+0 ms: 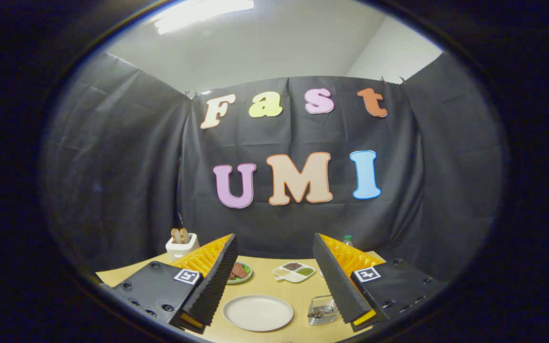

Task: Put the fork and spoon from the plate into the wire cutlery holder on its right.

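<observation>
The gripper (274,286) hangs above the desk (303,290) with its fingers spread wide and nothing between them. Below and between the fingers lies the white plate (257,312), and its face looks bare: no fork or spoon lies on it. Just to its right, close against the right finger, stands the wire cutlery holder (323,309), and inside it some metal pieces glint (most likely the fork and spoon, though they are too small to tell apart). By that reading the task looks done or close to it.

Cutlery of this kind would be light, stiff and smooth, so it slips easily between flat pads. The best hold is across the narrow handle near its middle, so the piece does not swing. The holder is light too, and a knock could shift it, so any drop should go in straight from above.

Beyond the plate sit a small green dish (239,272) of food, a divided dish (294,272) and a white box (182,244).
</observation>
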`<state>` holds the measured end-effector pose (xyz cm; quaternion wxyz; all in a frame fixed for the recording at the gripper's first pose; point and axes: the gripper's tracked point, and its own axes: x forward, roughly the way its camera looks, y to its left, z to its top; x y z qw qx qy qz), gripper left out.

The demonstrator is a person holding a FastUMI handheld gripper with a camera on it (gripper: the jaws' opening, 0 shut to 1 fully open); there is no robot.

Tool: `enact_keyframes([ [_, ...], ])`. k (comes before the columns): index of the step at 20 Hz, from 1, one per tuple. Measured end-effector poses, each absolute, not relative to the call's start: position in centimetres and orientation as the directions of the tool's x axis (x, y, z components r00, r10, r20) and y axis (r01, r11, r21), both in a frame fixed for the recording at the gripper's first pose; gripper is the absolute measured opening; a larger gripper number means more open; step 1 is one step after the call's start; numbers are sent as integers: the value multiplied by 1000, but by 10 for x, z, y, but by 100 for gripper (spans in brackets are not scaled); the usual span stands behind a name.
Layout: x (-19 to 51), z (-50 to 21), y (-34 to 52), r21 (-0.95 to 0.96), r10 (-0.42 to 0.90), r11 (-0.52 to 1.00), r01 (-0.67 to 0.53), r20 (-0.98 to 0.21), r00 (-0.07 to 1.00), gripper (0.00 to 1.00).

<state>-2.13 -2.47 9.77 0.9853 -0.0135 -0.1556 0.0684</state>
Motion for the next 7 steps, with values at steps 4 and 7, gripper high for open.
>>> enact_keyframes([
  [4, -27, 92, -11, -31, 151, 988, -148, 293, 944, 100],
  [7, -30, 90, -10, -11, 141, 989, -144, 292, 946, 100],
])
